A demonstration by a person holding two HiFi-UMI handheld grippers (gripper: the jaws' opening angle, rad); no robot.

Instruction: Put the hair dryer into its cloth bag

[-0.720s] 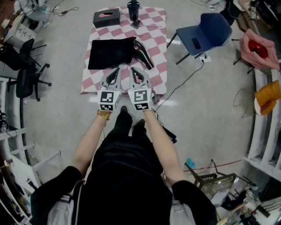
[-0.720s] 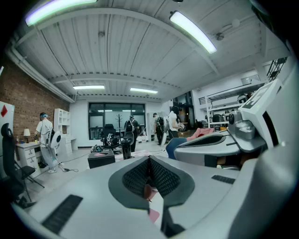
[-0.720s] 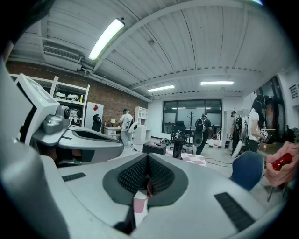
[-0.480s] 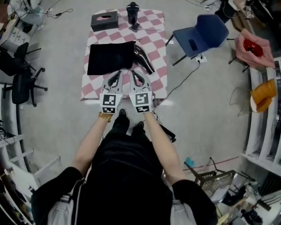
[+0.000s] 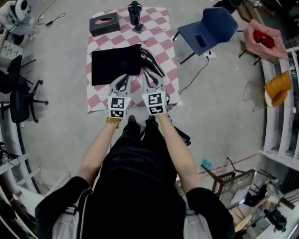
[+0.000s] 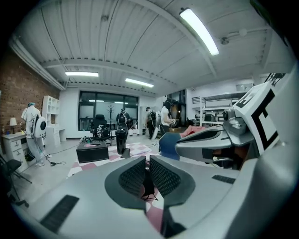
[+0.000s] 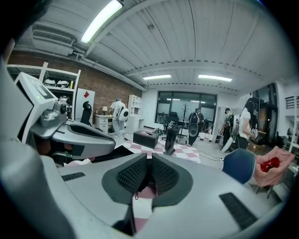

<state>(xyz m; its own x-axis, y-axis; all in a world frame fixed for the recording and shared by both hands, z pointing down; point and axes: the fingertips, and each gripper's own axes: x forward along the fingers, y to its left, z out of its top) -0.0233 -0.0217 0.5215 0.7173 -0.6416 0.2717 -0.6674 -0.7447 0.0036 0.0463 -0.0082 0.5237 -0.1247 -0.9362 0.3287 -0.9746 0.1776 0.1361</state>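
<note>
A black cloth bag (image 5: pixel 114 64) lies flat on the pink-and-white checked table (image 5: pixel 168 88). The black hair dryer (image 5: pixel 152 61) lies at the bag's right edge, its nozzle pointing to the near right. In the head view my left gripper (image 5: pixel 124 78) hovers at the bag's near edge, shut and holding nothing. Beside it my right gripper (image 5: pixel 148 77) is also shut and empty, just short of the dryer. The left gripper view shows its jaws (image 6: pixel 145 175) closed, as does the right gripper view (image 7: pixel 150 175), where the bag (image 7: pixel 114 153) appears as a dark patch.
A black tissue box (image 5: pixel 104 24) and a black cylindrical device (image 5: pixel 134 11) stand at the table's far end. A blue chair (image 5: pixel 208 28) stands to the right, with a cable trailing on the floor. Office chairs stand at the left, shelving at the right.
Both grippers have edged forward over the table's near edge toward the bag and dryer, and the right one has drifted slightly right. Both stayed shut.
</note>
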